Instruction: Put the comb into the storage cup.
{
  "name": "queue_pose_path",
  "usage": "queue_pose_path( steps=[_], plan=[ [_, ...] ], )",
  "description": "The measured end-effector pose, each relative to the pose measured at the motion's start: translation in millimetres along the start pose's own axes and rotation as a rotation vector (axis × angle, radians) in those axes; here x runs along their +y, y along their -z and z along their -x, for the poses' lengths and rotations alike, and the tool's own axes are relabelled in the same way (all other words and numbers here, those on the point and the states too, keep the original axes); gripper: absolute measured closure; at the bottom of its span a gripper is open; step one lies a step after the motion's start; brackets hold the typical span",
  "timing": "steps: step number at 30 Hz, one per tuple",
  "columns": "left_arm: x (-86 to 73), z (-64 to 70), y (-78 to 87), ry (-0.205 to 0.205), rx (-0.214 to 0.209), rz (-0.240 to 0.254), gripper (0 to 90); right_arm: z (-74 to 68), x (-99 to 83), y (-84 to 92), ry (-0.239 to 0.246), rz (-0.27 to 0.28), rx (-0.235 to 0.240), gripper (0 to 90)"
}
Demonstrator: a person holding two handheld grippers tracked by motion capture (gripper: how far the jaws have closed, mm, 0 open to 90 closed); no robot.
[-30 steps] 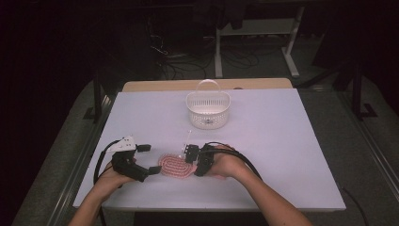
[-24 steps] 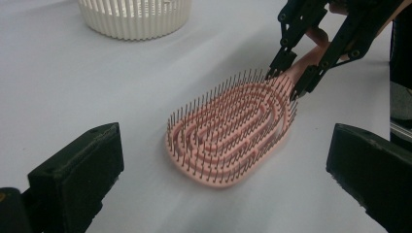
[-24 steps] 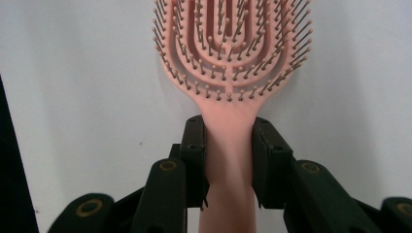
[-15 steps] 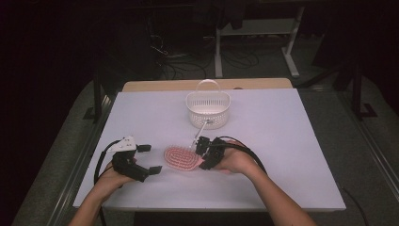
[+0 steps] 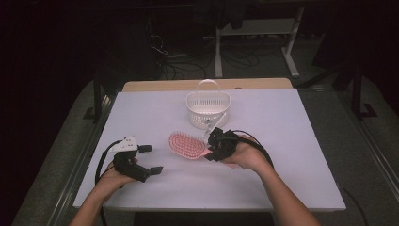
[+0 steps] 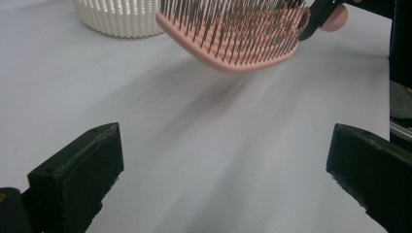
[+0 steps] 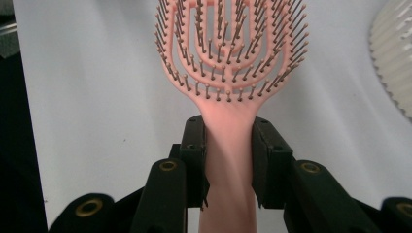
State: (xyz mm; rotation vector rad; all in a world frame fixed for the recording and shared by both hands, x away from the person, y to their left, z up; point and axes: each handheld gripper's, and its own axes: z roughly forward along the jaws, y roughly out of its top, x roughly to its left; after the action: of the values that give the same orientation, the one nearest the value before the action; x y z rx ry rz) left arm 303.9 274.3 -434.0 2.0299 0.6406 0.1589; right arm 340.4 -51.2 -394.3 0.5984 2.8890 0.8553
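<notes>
We find the pink hairbrush (image 5: 187,145) clamped by its handle between the jaws of the right gripper (image 5: 214,147), lifted clear of the counter (image 5: 291,141), bristles up, near the white basket (image 5: 208,109). We judge the pick-up done; carrying the brush to the basket and releasing it there appear outstanding. The left gripper (image 5: 151,159) rests on the counter, jaws wide apart and empty.

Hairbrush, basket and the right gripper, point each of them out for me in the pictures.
Hairbrush (image 7: 228,53), right gripper view, on the bristled pink head.
Basket (image 5: 208,111), high view, on the white slatted front wall.
Right gripper (image 7: 228,160), right gripper view, midway between the jaws clamped on the brush handle.
</notes>
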Motion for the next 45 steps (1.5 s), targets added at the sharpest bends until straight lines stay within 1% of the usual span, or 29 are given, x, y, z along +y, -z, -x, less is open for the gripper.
queue_pose_path(
  steps=[8, 11, 12, 13, 16, 17, 21, 24, 28, 34, 40, 45],
  plan=[
    [-0.7, 0.4, -2.6, -0.001, -0.003, -0.008, 0.2, 6.9, -9.5, 10.3, -0.024, 0.073, -0.016, 68.8],
    [-0.7, 0.2, -2.7, -0.002, -0.002, -0.009, 0.2, 10.6, -12.5, 14.0, -0.042, 0.105, -0.009, 68.8],
    [-0.7, 0.2, -2.7, -0.002, -0.002, -0.009, 0.2, 10.6, -12.5, 14.0, -0.042, 0.105, -0.009, 68.8],
    [-0.1, 0.3, -3.0, -0.005, -0.002, -0.009, 0.2, 13.4, -15.5, 17.2, -0.059, 0.137, -0.007, 68.8],
    [0.3, 0.5, -3.7, -0.005, -0.006, -0.011, 0.2, 14.8, -17.7, 19.2, -0.066, 0.16, -0.002, 68.8],
    [0.3, 0.7, -3.9, -0.006, -0.006, -0.012, 0.2, 15.8, -18.8, 20.5, -0.063, 0.17, -0.007, 68.8],
    [0.8, 0.7, -4.4, 0.001, -0.008, -0.007, 0.2, 18.2, -21.3, 24.5, -0.085, 0.208, -0.003, 68.8],
    [1.4, 0.7, -5.1, -0.002, -0.011, -0.007, 0.2, 20.2, -24.3, 26.8, -0.095, 0.246, 0.005, 68.9],
    [1.8, 1.1, -6.8, -0.001, -0.016, -0.009, 0.2, 22.3, -27.6, 30.2, -0.105, 0.287, -0.004, 68.8],
    [3.3, 0.9, -7.0, 0.002, -0.02, -0.003, 0.2, 26.1, -32.5, 34.9, -0.121, 0.364, -0.001, 68.8],
    [8.1, 1.2, -7.4, 0.019, -0.033, 0.019, 0.2, 27.9, -35.1, 37.0, -0.133, 0.396, 0.005, 68.8],
    [17.4, 0.9, -8.1, 0.037, -0.044, 0.046, 0.2, 29.1, -36.2, 39.3, -0.139, 0.413, 0.001, 68.9]
  ],
)
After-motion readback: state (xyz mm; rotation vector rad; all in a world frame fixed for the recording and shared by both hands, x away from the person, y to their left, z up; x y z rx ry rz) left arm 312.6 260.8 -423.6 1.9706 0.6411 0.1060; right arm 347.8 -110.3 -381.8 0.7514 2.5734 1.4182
